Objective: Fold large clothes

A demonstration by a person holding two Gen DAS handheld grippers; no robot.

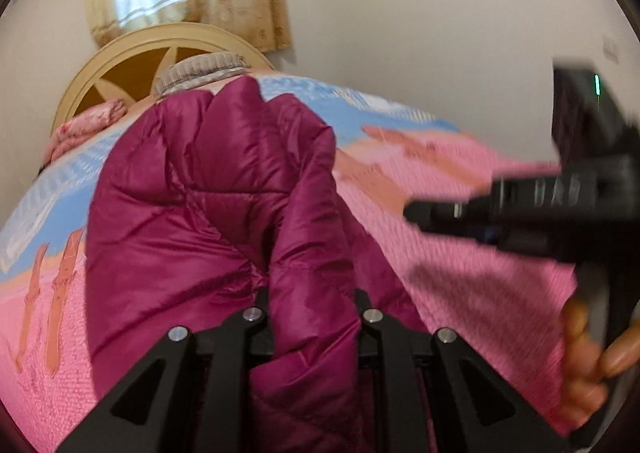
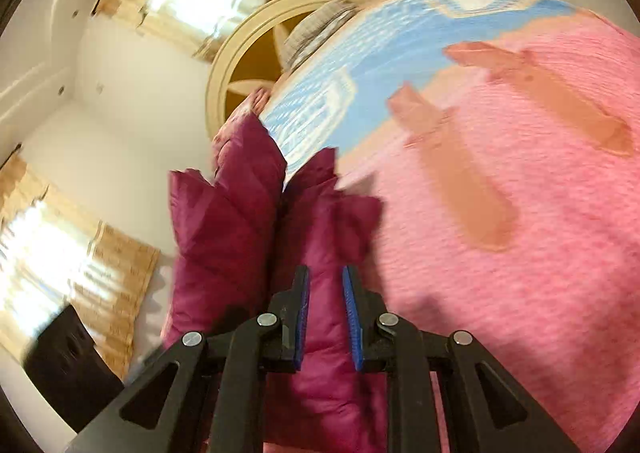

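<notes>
A magenta quilted puffer jacket (image 1: 208, 193) lies on a bed with a pink and blue blanket (image 1: 460, 253). My left gripper (image 1: 312, 305) is shut on a thick fold of the jacket; its fingertips are buried in the fabric. In the right wrist view the jacket (image 2: 232, 221) hangs lifted from my right gripper (image 2: 325, 293), whose blue-padded fingers (image 2: 350, 309) clamp a fold of it. The right gripper also shows blurred at the right of the left wrist view (image 1: 520, 209), held by a hand.
A cream wooden headboard (image 1: 120, 65) and a striped pillow (image 1: 200, 71) are at the far end of the bed. Folded pink bedding (image 1: 80, 129) lies by the headboard. Curtained windows (image 2: 72, 245) and white walls surround the bed.
</notes>
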